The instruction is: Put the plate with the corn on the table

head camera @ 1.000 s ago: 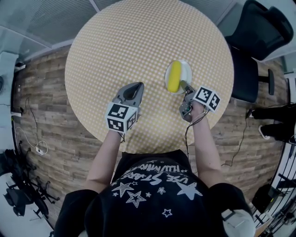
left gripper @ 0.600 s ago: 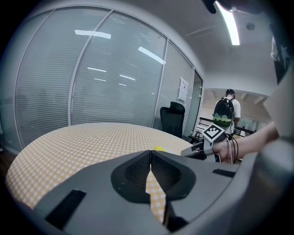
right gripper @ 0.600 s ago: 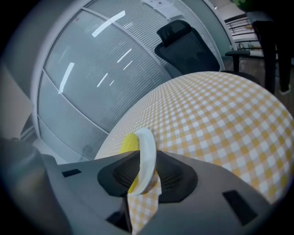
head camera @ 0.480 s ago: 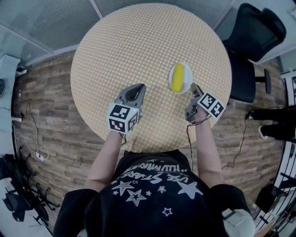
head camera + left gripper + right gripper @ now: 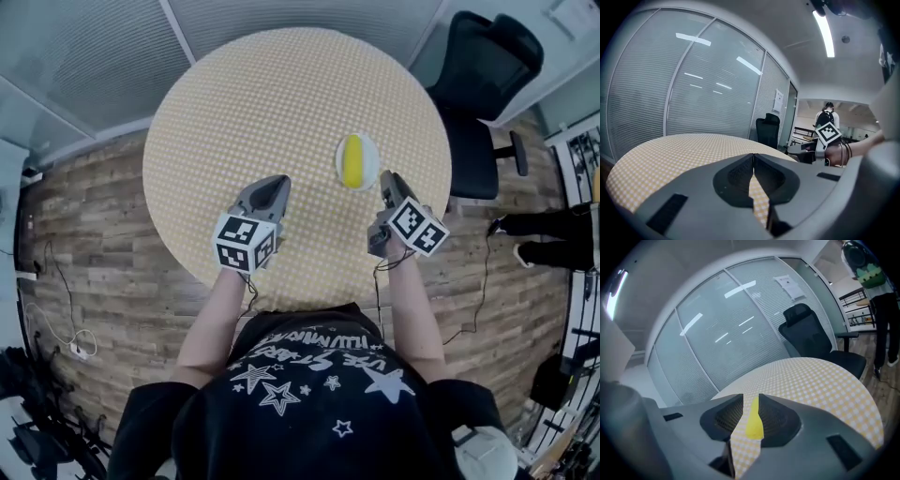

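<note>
The plate (image 5: 368, 159) is seen resting flat on the round checked table (image 5: 272, 94), in its right half, with the corn (image 5: 352, 161) lying along it. The placing is judged done, and little is left but for the grippers to be taken clear. The right gripper (image 5: 387, 178) is held just near of the plate and apart from it, not touching the rim as far as can be made out from the head view. In the right gripper view its jaws are shown a narrow slit apart with nothing between them; the corn (image 5: 753, 420) is only glimpsed through the gap, farther off on the table. The left gripper (image 5: 278, 181) is held over the near middle of the table, well to the left of the plate; in the left gripper view its jaws are seen pressed together at the tips, empty.

Against the frame a second ago, the right gripper, then laid at the plate's near rim, has been drawn back toward the near edge, and the plate has been left free. The left gripper is found in much the same place
</note>
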`<state>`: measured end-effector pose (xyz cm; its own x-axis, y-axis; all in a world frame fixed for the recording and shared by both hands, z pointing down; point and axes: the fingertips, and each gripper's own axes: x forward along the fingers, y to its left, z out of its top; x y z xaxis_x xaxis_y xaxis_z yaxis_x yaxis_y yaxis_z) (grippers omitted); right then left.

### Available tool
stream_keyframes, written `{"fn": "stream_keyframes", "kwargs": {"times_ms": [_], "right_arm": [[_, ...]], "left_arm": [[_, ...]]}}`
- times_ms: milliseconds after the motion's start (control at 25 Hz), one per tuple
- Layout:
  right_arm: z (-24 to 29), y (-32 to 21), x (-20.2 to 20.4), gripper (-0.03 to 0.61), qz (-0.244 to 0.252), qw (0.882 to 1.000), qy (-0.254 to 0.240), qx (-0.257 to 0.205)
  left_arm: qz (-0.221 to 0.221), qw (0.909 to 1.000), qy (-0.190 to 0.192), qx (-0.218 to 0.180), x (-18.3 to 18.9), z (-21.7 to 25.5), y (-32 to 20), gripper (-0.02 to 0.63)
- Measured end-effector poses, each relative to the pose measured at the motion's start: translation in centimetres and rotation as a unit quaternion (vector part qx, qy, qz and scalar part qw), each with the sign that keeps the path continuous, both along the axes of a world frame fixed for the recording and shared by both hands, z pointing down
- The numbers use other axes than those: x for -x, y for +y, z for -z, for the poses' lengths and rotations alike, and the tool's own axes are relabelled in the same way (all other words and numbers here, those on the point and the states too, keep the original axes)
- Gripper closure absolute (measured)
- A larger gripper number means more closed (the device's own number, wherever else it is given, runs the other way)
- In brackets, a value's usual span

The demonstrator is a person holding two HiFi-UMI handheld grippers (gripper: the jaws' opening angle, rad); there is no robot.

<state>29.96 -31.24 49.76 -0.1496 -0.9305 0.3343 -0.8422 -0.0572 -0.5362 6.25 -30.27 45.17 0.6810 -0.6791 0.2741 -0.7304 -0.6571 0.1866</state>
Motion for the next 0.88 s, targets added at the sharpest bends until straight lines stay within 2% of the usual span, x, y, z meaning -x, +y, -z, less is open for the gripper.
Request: {"fn": "stream_keyframes", "kwargs": {"times_ms": [160, 360, 480, 640, 760, 880], "right_arm": [[2.9, 1.2, 1.6, 0.471, 0.002, 0.999, 0.021, -0.029], [5.7, 3.9, 6.2, 0.471, 0.001, 0.997, 0.058, -0.057], [6.8, 5.5, 8.4, 0.471, -0.010, 0.996, 0.045, -0.074], [7.2, 8.7, 10.5, 0.472, -0.031, 0.995, 0.024, -0.086], [6.9, 10.7, 11.2, 0.472, -0.034, 0.996, 0.027, -0.083], [7.2, 11.7, 11.3, 0.472, -0.023, 0.995, 0.053, -0.079]], "left_arm": [[-0.020, 0.9997, 0.009, -0.013, -0.1, 1.2, 0.9, 0.604], [-0.055, 0.9981, 0.017, -0.022, 2.1, 2.4, 2.8, 0.604], [-0.089, 0.9954, 0.024, -0.024, 2.7, 2.6, 4.0, 0.605], [-0.134, 0.9905, 0.013, -0.029, 3.1, 2.2, 6.0, 0.606], [-0.155, 0.9875, 0.017, -0.026, 2.8, 2.1, 7.1, 0.606], [-0.183, 0.9821, 0.018, -0.041, 1.7, 3.1, 8.4, 0.606]]}}
